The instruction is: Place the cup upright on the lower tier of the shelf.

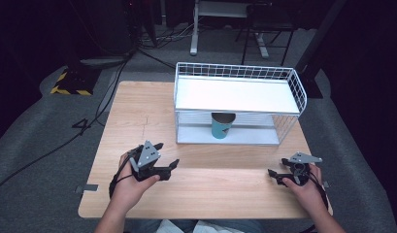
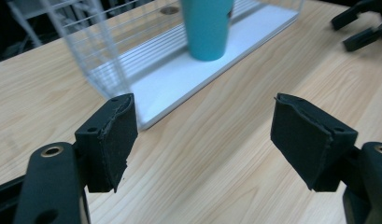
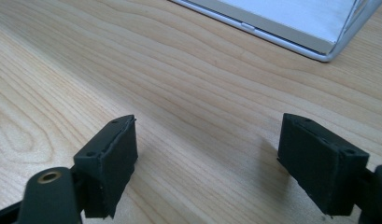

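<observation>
Cup (image 1: 222, 125) position noted first: I see the teal cup standing upright on the lower shelf of the white wire rack (image 1: 288, 77), under the rack's upper shelf, roughly at the middle of the open front. The rack sits at the far half of the desk (image 1: 138, 104); both of my tools are at the near edge, well apart from it.

Left tool (image 1: 168, 156): jaws apart, nothing between them, held just above the desk at the near left. In the left gripper view the cup (image 2: 207, 28) lies ahead and slightly left of the line between the jaws, with the rack's lower shelf (image 2: 179, 79) in front of it. From this tool the cup is forward and to the right across the desk.

Right tool (image 1: 276, 176): jaws apart, also empty, low over the desk at the near right. Its own view looks along bare wood toward a front corner of the rack's lower shelf (image 3: 291, 18); the cup is off its line. From this tool the cup is forward and to the left.

Judgement: the cup's long axis is vertical, so a sideways grasp through the open front is what the shelf above allows; a top-down approach is blocked. The left tool already faces the cup and looks somewhat nearer, though the margin is small. I would lead with the left, keeping its jaws level and entering below the upper shelf.
</observation>
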`<state>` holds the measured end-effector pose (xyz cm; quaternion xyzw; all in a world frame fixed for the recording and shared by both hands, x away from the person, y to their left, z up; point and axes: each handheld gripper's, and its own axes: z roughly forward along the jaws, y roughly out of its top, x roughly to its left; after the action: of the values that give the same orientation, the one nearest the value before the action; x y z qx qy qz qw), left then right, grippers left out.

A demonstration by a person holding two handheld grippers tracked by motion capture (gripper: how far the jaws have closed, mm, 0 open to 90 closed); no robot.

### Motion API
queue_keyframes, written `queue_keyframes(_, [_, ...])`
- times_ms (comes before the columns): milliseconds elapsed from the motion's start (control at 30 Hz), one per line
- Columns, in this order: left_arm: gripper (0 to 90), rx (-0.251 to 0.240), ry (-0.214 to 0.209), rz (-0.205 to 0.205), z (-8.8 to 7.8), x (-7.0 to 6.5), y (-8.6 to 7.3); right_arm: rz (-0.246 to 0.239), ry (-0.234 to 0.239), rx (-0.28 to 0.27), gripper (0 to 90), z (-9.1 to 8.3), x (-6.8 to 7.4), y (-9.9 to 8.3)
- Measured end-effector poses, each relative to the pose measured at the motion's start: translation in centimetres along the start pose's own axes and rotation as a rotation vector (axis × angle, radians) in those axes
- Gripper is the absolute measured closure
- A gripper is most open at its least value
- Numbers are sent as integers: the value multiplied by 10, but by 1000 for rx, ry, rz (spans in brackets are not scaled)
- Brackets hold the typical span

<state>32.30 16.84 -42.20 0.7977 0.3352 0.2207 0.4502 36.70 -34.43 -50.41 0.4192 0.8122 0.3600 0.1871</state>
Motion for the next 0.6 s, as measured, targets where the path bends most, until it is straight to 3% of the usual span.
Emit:
queue_keyframes(133, [234, 12, -4, -27, -8, 9, -9, -1, 0, 0, 200, 0, 0, 0])
queue_keyframes(267, [233, 45, -11, -24, -12, 16, -18, -3, 1, 0, 200, 1, 0, 0])
queue_keyframes(600, [230, 146, 46, -15, -19, 36, -43, -1, 1, 0, 200, 1, 0, 1])
